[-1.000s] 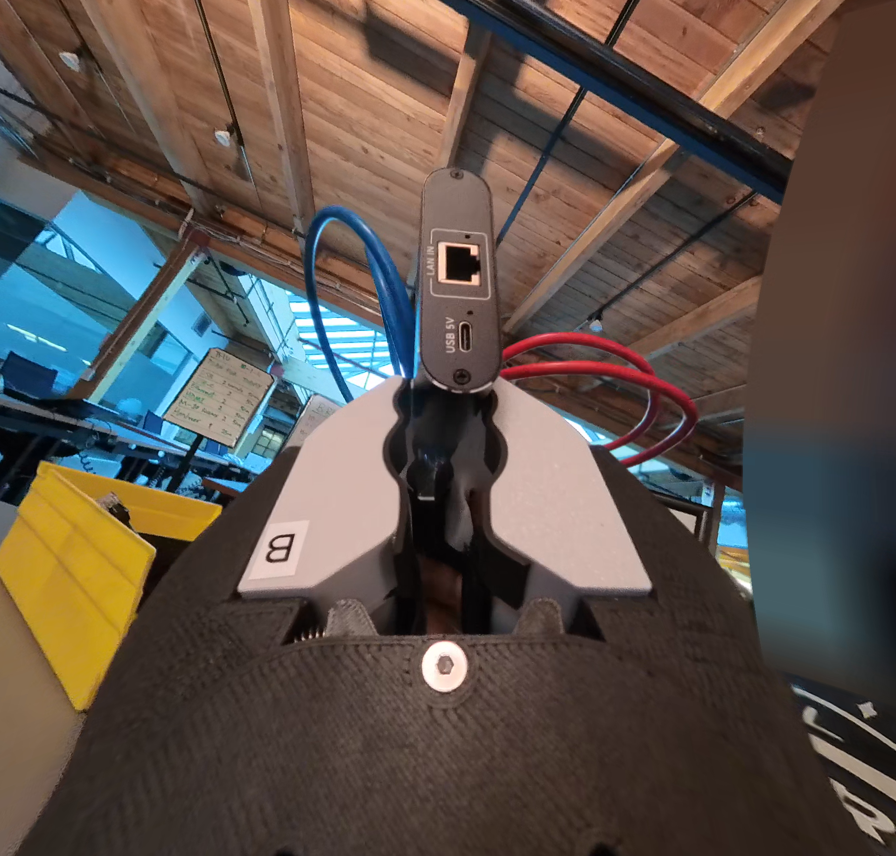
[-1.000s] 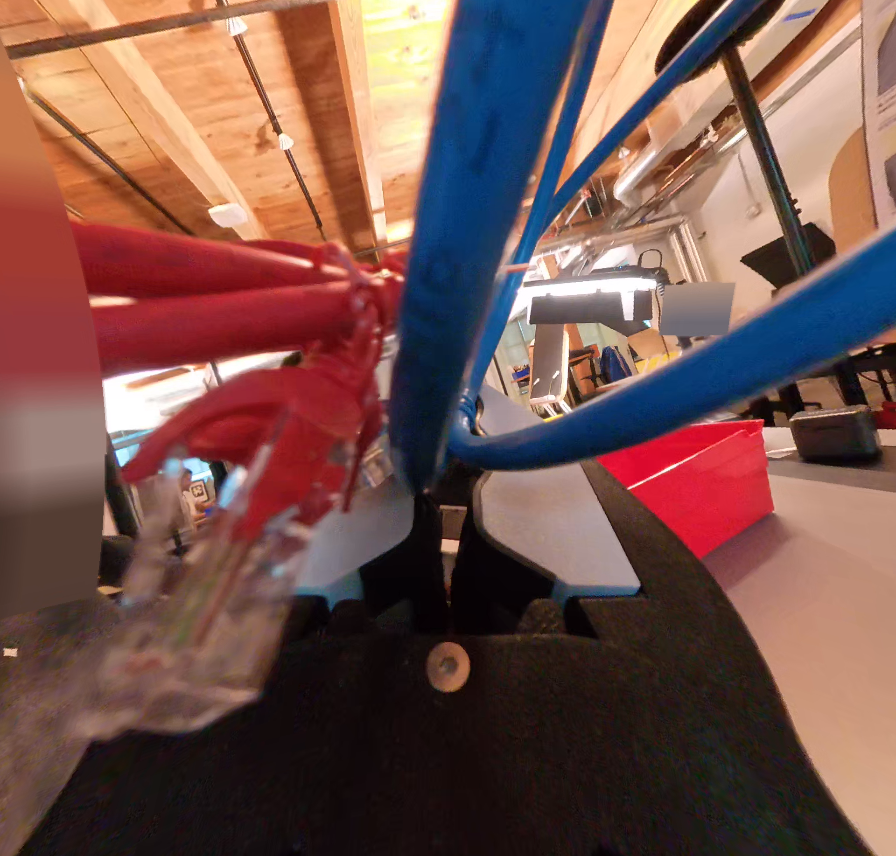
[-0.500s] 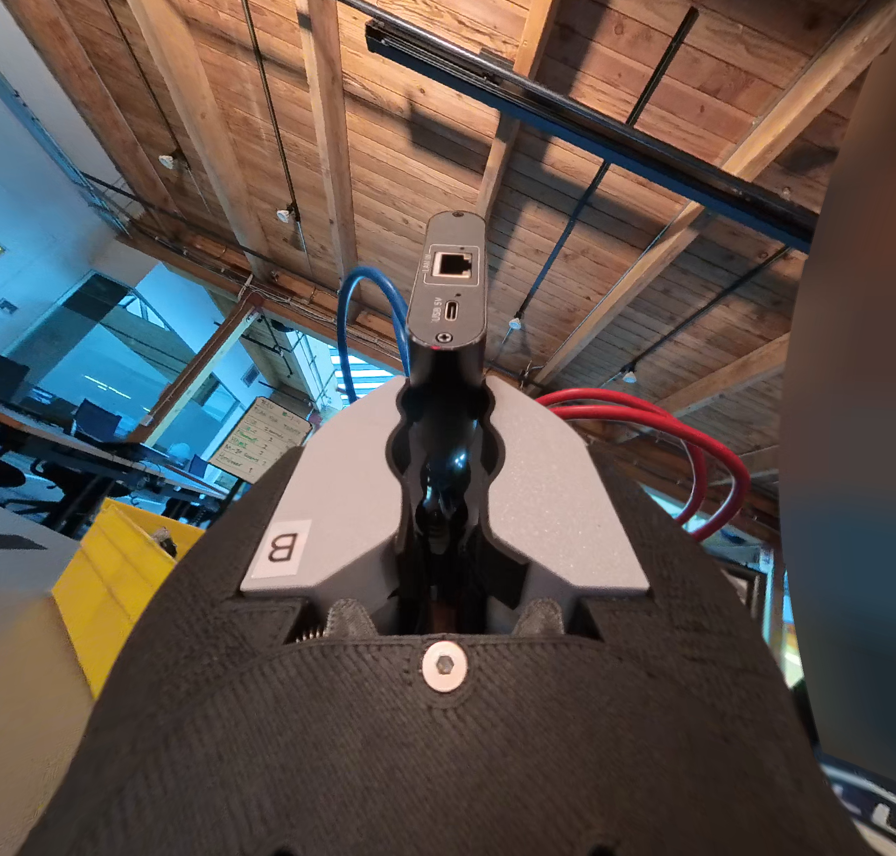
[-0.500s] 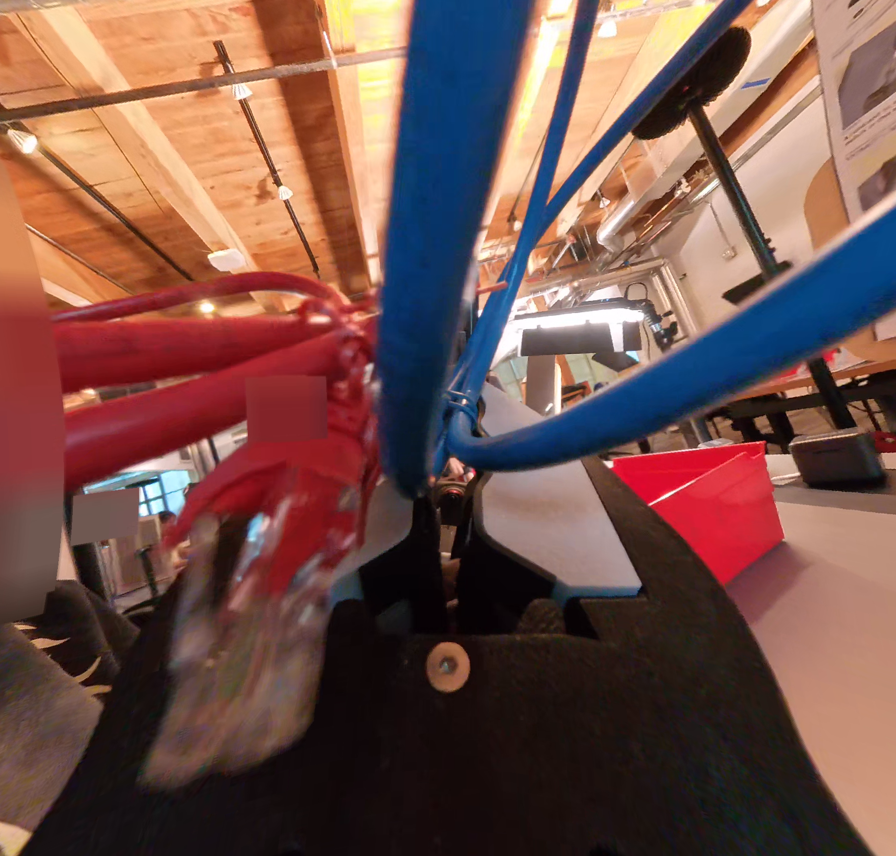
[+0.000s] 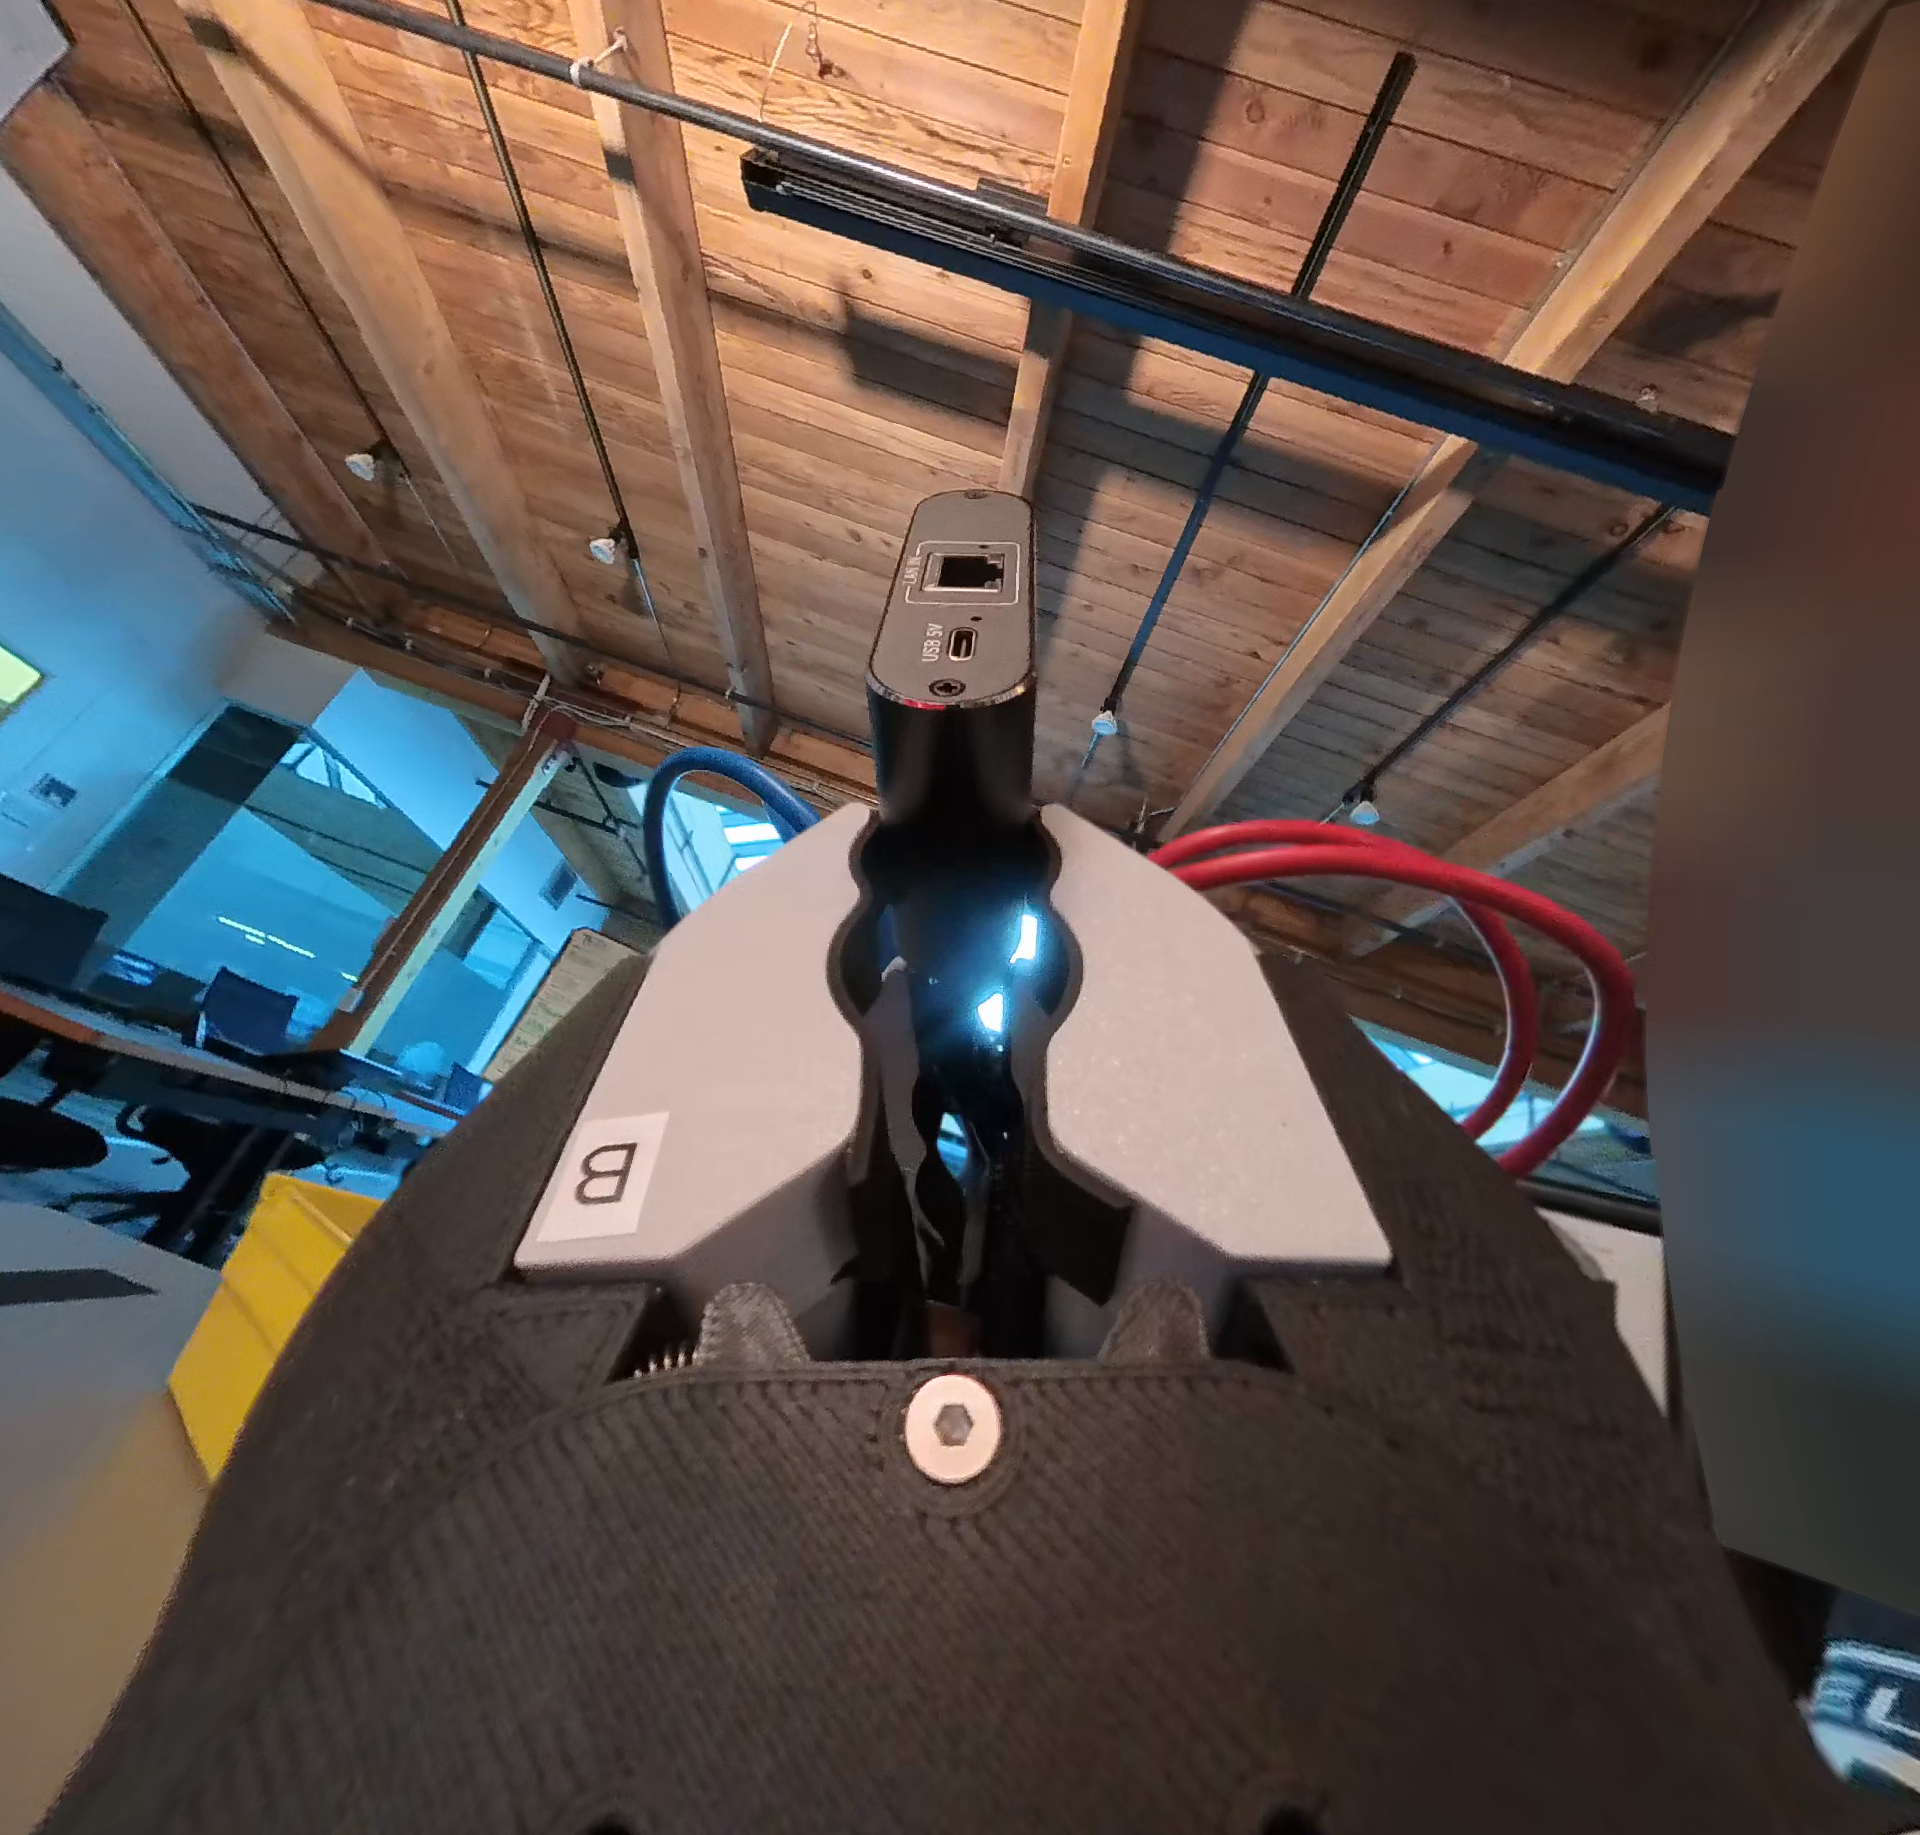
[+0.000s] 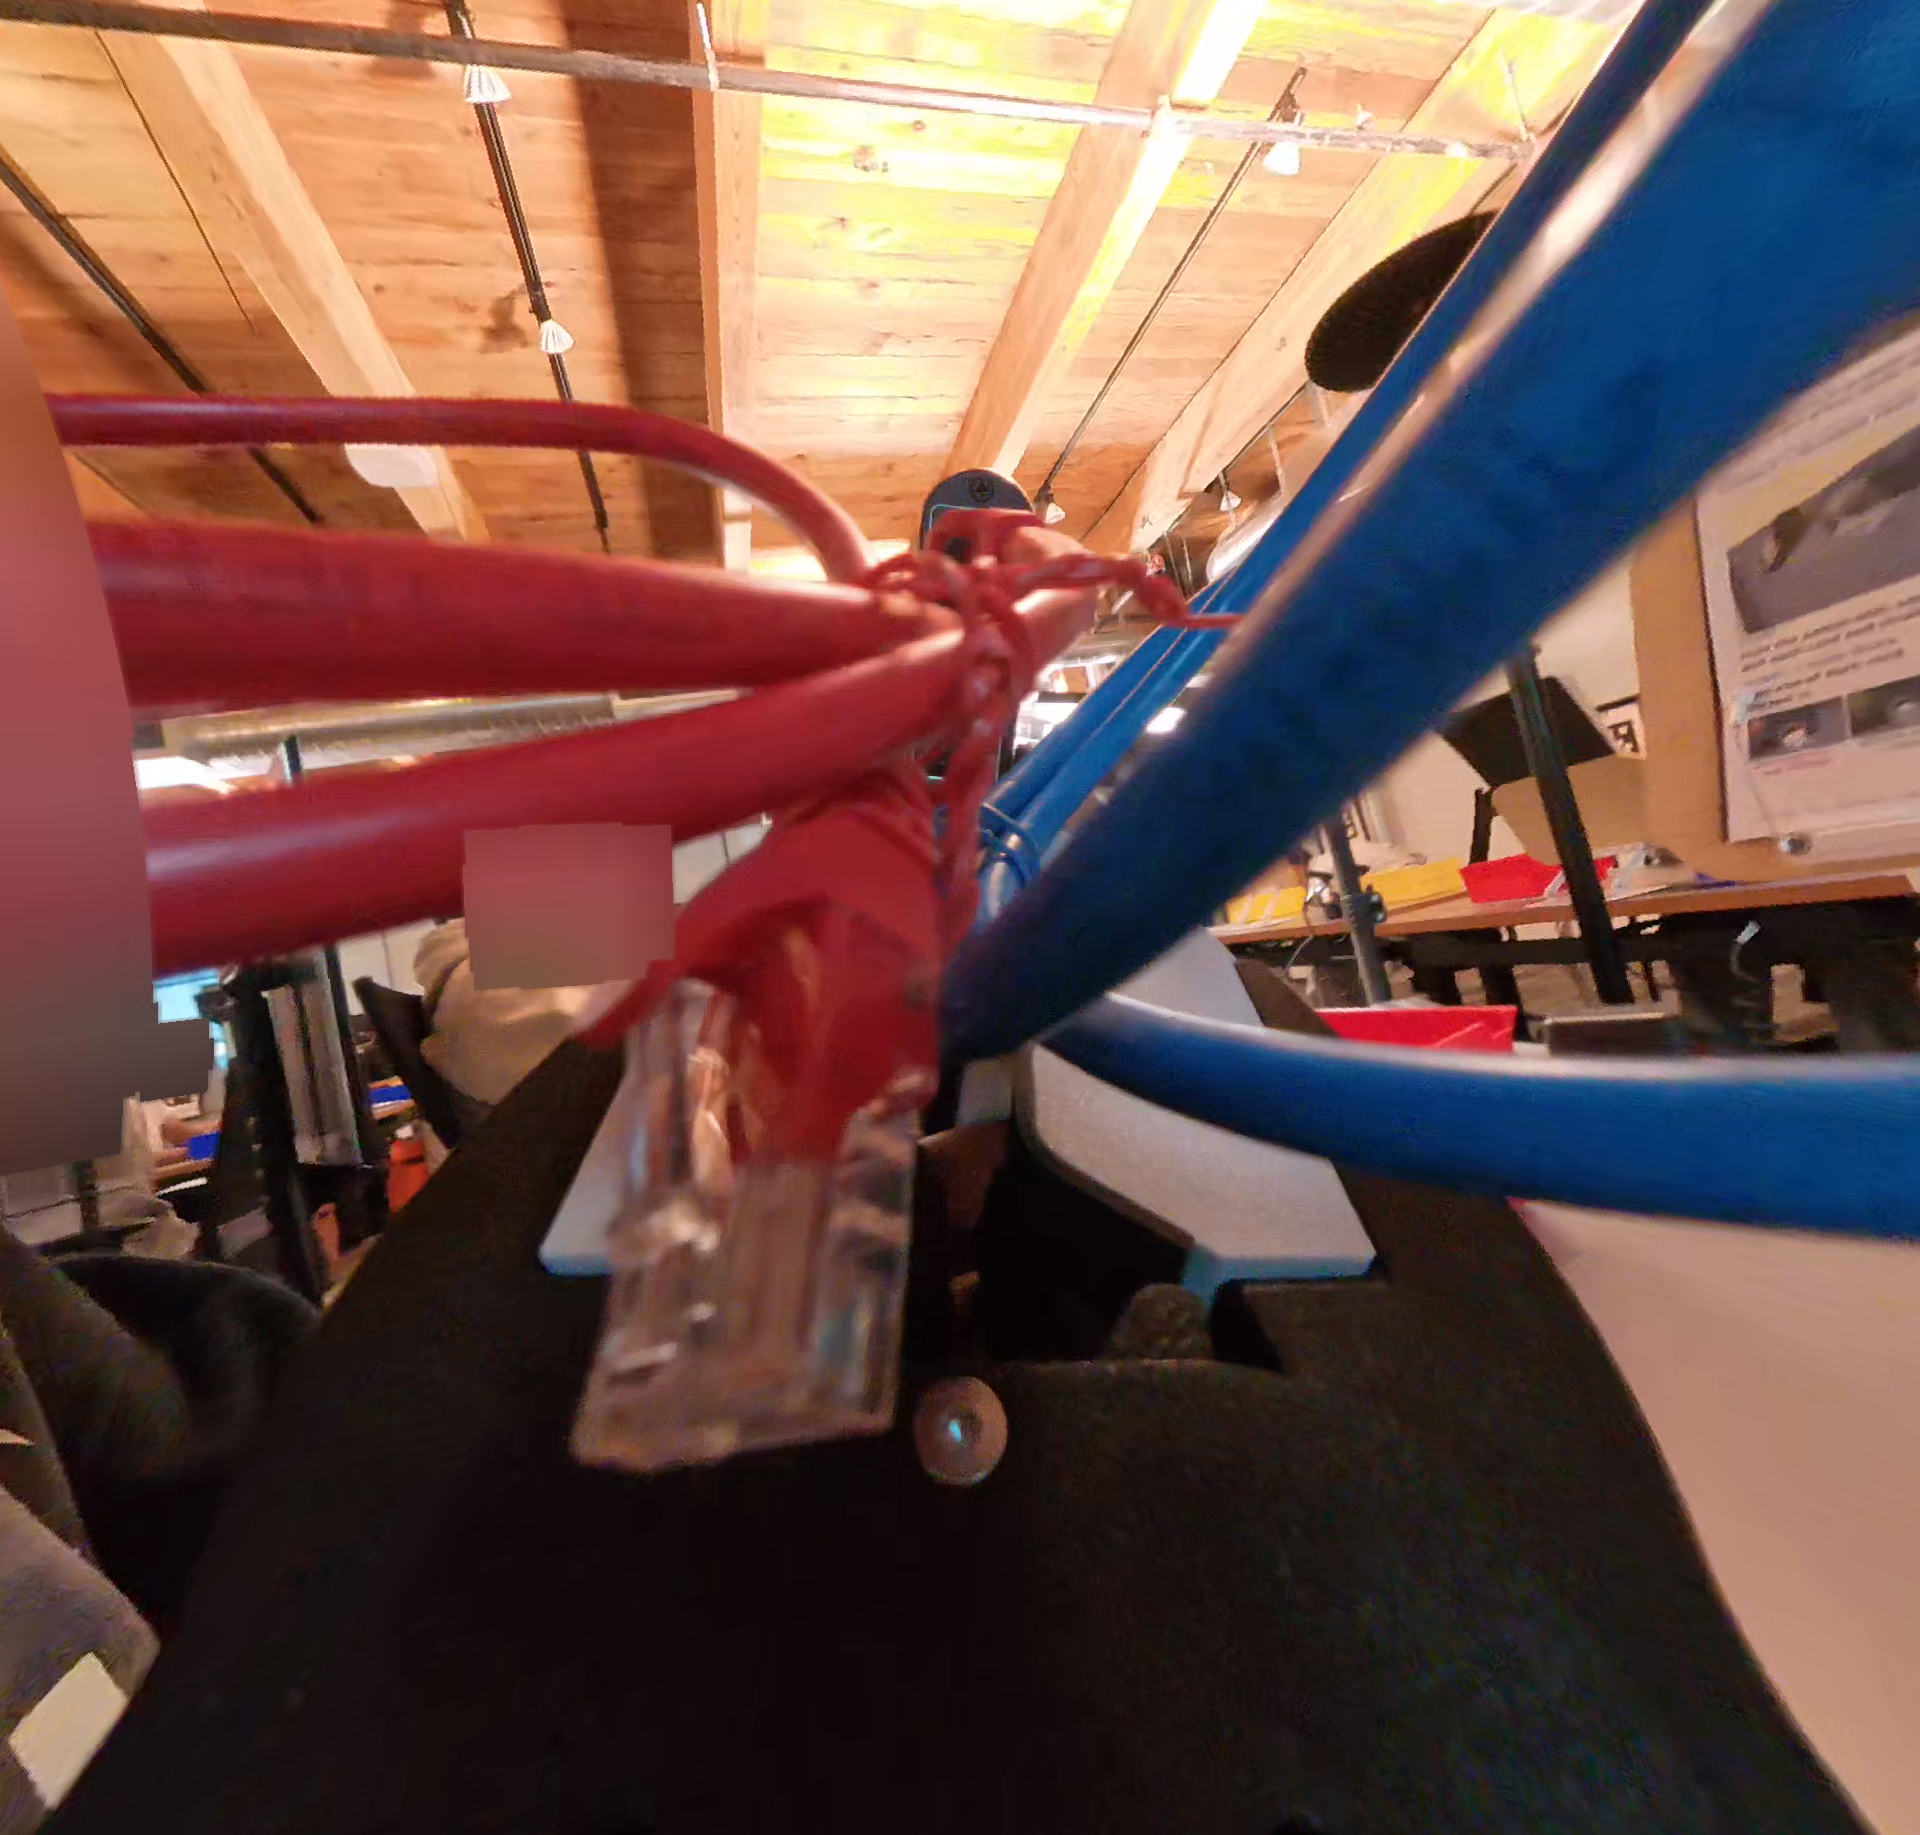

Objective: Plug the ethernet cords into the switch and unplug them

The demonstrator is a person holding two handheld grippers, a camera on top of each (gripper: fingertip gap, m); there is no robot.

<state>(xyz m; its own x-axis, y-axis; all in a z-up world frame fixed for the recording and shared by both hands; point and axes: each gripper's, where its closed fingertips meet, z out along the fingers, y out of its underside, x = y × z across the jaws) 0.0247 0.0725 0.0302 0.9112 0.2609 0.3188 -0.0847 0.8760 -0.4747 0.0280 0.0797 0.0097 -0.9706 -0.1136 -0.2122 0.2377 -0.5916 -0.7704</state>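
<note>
My left gripper [image 5: 951,835] is shut on a black switch [image 5: 954,642] and holds it upright toward the wooden ceiling. The switch's end face shows an empty ethernet port and a small USB port. A blue cord [image 5: 681,798] loops behind it on the left, and red cords [image 5: 1496,912] loop on the right. In the right wrist view, my right gripper [image 6: 977,1068] is shut on the blue cord [image 6: 1351,663], which runs up to the right. A red cord's clear plug [image 6: 748,1255] hangs loose in front of the left finger. The tied red cord bundle [image 6: 520,622] fills the left.
A yellow bin [image 5: 260,1297] sits low on the left in the left wrist view. A red bin [image 6: 1423,1022] and a pale tabletop [image 6: 1766,1422] lie to the right in the right wrist view. Stands and a desk [image 6: 1558,897] are farther back. Only a small space, under 4 cm, lies between the two pairs of fingers.
The switch has moved up and farther from the left camera, tilting more toward the ceiling. The right view has swung, and the red plug has swung toward the centre of the frame.
</note>
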